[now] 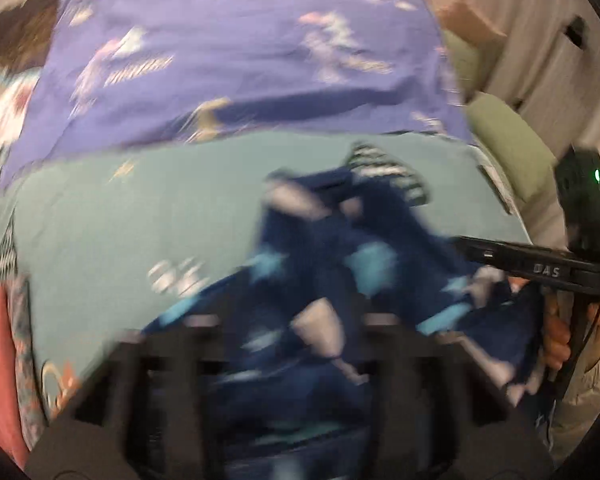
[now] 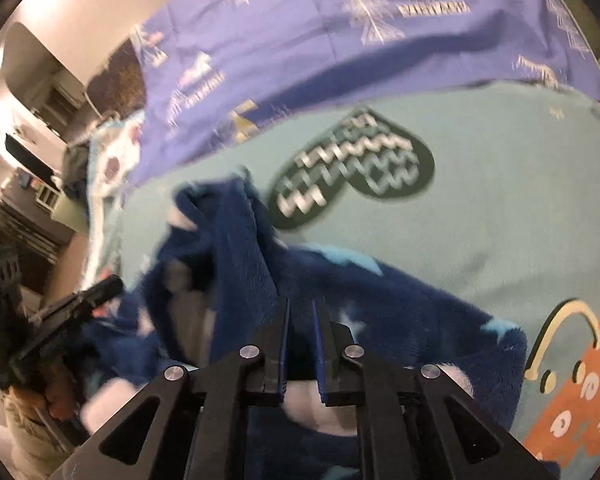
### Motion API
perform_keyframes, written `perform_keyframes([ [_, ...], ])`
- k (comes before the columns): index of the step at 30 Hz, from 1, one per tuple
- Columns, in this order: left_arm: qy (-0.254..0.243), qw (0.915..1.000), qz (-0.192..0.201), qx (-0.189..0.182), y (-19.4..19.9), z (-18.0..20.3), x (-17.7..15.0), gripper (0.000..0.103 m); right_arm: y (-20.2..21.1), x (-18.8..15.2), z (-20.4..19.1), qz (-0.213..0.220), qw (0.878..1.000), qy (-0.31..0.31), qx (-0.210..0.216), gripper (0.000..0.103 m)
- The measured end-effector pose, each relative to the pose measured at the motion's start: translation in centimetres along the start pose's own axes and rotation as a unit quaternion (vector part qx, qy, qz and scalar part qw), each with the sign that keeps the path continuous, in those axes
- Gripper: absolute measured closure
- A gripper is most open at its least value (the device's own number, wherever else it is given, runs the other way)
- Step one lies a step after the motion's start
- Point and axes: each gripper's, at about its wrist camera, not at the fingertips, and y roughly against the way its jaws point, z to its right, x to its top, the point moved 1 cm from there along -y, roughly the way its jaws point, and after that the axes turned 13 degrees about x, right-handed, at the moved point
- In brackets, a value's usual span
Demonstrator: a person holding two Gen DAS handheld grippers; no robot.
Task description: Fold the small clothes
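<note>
Navy fleece garment bunched on the teal bedsheet

The navy fleece garment (image 2: 400, 312) lay crumpled on the teal sheet (image 2: 500, 208), its ridge running toward 11 o'clock. The right gripper (image 2: 302, 320) stood narrow, pinching fleece; the left gripper (image 1: 288, 324) was too blurred to tell.

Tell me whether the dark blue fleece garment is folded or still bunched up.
Bunched up, not folded. The dark blue fleece garment sits in a rumpled heap on the teal blanket, with one part raised in a ridge and no flat, squared edges.

Right tongs (image 2: 300, 312) nearly closed, fingers close together; left tongs (image 1: 292, 320) blurred, fingers spread wide.
</note>
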Motion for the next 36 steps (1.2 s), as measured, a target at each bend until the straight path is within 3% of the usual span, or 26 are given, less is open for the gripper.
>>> perform_keyframes([
  [3, -0.066, 0.9969, 0.018, 0.037, 0.5, 3.1, 0.7, 0.043, 1.1, 0.3, -2.9, 0.019, 0.998, 0.038, 0.040, 0.090],
  [5, -0.073, 0.9947, 0.018, 0.070, 0.1, 2.8, 0.8, 0.043, 0.9, 0.4, -4.4, 0.007, 0.996, 0.044, 0.075, 0.083],
  [7, -0.062, 0.9947, 0.007, 0.081, -0.3, 1.3, 0.8, 0.043, 0.5, 0.4, -5.8, 0.001, 0.995, 0.058, 0.083, 0.073],
  [9, -0.041, 0.9960, -0.043, 0.066, -1.2, -1.5, 0.6, 0.043, -0.8, 0.3, -6.9, -0.017, 0.995, 0.070, 0.074, 0.052],
  [12, -0.025, 0.9903, -0.133, 0.033, -3.1, -4.0, -1.2, 0.041, -3.9, 0.4, -7.4, -0.058, 0.994, 0.058, 0.071, 0.052],
  [14, -0.047, 0.9848, -0.160, 0.050, -4.2, -4.2, -3.0, 0.045, -5.5, 0.5, -7.0, -0.072, 0.993, 0.036, 0.086, 0.052],
  [15, -0.053, 0.9858, -0.153, 0.044, -4.1, -4.0, -3.6, 0.070, -6.2, 0.4, -6.8, -0.080, 0.992, 0.026, 0.093, 0.052],
  [16, -0.055, 0.9877, -0.145, 0.022, -3.7, -3.7, -4.1, 0.084, -7.1, 0.5, -6.6, -0.084, 0.992, 0.011, 0.096, 0.052],
  [17, -0.054, 0.9893, -0.135, -0.009, -3.0, -3.4, -4.6, 0.090, -7.5, 0.6, -6.5, -0.082, 0.992, 0.004, 0.093, 0.061],
  [18, -0.058, 0.9919, -0.111, -0.019, -1.7, -2.9, -5.2, 0.090, -7.7, 0.6, -6.6, -0.072, 0.993, 0.006, 0.088, 0.087],
  [19, -0.069, 0.9935, -0.089, -0.021, -0.4, -2.4, -5.8, 0.090, -7.7, 0.6, -7.3, -0.062, 0.994, 0.023, 0.082, 0.093],
  [21, -0.078, 0.9947, -0.049, -0.046, 2.4, -1.7, -7.5, 0.091, -7.5, 0.4, -8.4, -0.052, 0.994, 0.051, 0.087, 0.093],
  [25, -0.068, 0.9930, -0.027, -0.092, 5.3, -1.8, -9.8, 0.093, -7.7, -0.6, -12.0, -0.063, 0.982, 0.122, 0.130, 0.094],
  [29, -0.071, 0.9922, -0.016, -0.101, 6.0, -1.6, -11.0, 0.093, -10.4, -2.1, -14.5, -0.117, 0.969, 0.170, 0.134, 0.091],
  [32, -0.051, 0.9933, -0.019, -0.102, 6.3, -2.3, -10.5, 0.093, -14.7, -3.3, -13.8, -0.194, 0.965, 0.153, 0.084, 0.087],
  [34, -0.037, 0.9942, -0.011, -0.101, 6.7, -3.1, -9.9, 0.093, -14.3, -3.1, -13.3, -0.184, 0.969, 0.134, 0.101, 0.087],
  [36, -0.018, 0.9953, 0.002, -0.095, 7.0, -3.9, -8.5, 0.093, -12.5, -2.4, -13.0, -0.172, 0.970, 0.115, 0.125, 0.075],
])
